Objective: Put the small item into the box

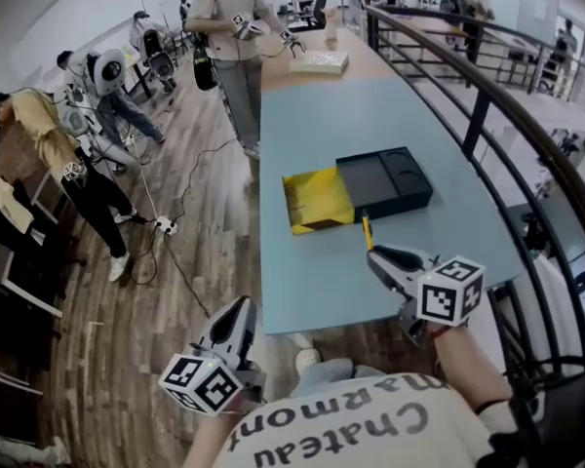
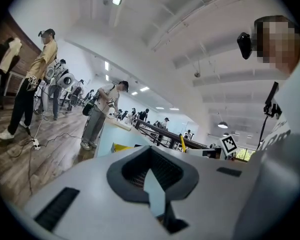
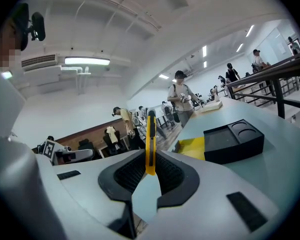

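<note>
Right hand-held gripper (image 1: 376, 254) pinches a yellow cutter (image 1: 367, 231) near the black box (image 1: 384, 182) and yellow sleeve (image 1: 317, 200); left hand-held gripper (image 1: 242, 306) closed, empty.

Here's the left gripper (image 1: 242, 310), and the right gripper (image 1: 374, 254): both smooth pale-grey shells tapering to a point. Each carries 1 white cube with black square markers, left cube (image 1: 203, 383), right cube (image 1: 451, 292). Up close, the dark ribbed pads (image 3: 126, 175) sit in a black surround, with black rectangular slots (image 3: 245, 211) cut into the shell. The wearer's in a cream T-shirt (image 1: 302, 447), dark lettering reading "Chateau Marmont", and there's a black head camera (image 2: 245, 45).
</note>
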Demonstrator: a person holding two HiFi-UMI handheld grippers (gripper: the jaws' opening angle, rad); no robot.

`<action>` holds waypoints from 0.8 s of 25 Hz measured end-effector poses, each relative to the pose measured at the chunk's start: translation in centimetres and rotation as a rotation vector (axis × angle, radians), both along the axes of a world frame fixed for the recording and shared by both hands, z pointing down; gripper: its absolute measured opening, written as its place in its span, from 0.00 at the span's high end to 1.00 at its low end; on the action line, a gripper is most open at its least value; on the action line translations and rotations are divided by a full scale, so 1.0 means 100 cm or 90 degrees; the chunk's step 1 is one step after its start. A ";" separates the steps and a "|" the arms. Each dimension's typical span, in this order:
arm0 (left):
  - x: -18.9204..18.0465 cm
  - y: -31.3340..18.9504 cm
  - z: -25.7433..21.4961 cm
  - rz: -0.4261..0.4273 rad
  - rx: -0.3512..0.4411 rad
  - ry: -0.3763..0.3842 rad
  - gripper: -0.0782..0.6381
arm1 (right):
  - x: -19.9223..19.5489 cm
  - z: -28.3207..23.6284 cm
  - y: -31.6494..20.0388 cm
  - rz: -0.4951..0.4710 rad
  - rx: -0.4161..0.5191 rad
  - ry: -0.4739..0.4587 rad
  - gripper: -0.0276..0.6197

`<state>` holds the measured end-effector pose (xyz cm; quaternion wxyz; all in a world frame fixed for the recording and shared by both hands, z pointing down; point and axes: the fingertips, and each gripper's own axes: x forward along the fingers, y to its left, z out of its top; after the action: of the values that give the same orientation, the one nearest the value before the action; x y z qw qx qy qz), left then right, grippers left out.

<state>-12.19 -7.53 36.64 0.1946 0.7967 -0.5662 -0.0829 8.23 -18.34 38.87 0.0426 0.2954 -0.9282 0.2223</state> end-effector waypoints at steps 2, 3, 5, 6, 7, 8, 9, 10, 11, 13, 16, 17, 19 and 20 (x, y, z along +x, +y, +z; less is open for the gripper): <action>-0.008 -0.013 -0.004 0.003 0.002 0.000 0.89 | -0.009 -0.004 -0.012 0.000 -0.001 -0.002 0.84; -0.013 -0.020 -0.007 0.004 0.005 -0.001 0.89 | -0.015 -0.006 -0.018 -0.001 0.000 -0.002 0.84; -0.023 -0.035 -0.011 0.002 0.010 0.000 0.89 | -0.025 -0.011 -0.032 -0.003 0.007 0.001 0.84; -0.029 -0.043 -0.012 0.001 0.010 0.003 0.89 | -0.030 -0.013 -0.039 -0.003 0.009 0.001 0.84; -0.034 -0.051 -0.013 0.003 0.010 0.006 0.89 | -0.035 -0.015 -0.046 -0.003 0.011 0.000 0.84; -0.038 -0.058 -0.015 0.006 0.010 0.008 0.89 | -0.040 -0.018 -0.052 -0.002 0.012 -0.001 0.84; -0.041 -0.065 -0.017 0.011 0.011 0.007 0.89 | -0.045 -0.022 -0.059 0.000 0.013 -0.001 0.84; -0.044 -0.072 -0.020 0.016 0.011 0.004 0.89 | -0.050 -0.025 -0.065 0.002 0.014 -0.001 0.84; -0.048 -0.078 -0.022 0.020 0.012 0.000 0.89 | -0.055 -0.027 -0.072 0.004 0.014 -0.002 0.84; -0.059 -0.090 -0.025 0.022 0.013 -0.001 0.89 | -0.065 -0.029 -0.084 0.006 0.015 -0.005 0.84; -0.074 -0.108 -0.030 0.025 0.015 0.005 0.89 | -0.078 -0.034 -0.099 0.010 0.017 0.000 0.84; -0.078 -0.114 -0.032 0.026 0.017 0.006 0.89 | -0.082 -0.035 -0.104 0.012 0.017 0.002 0.84; -0.085 -0.125 -0.034 0.029 0.020 0.007 0.89 | -0.088 -0.036 -0.113 0.015 0.017 0.005 0.84; -0.089 -0.130 -0.034 0.031 0.022 0.008 0.89 | -0.091 -0.036 -0.117 0.017 0.017 0.006 0.84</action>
<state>-21.05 -20.52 33.24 0.1865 0.8131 -0.5436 -0.0927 -0.89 -30.03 35.30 0.0398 0.3094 -0.9269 0.2088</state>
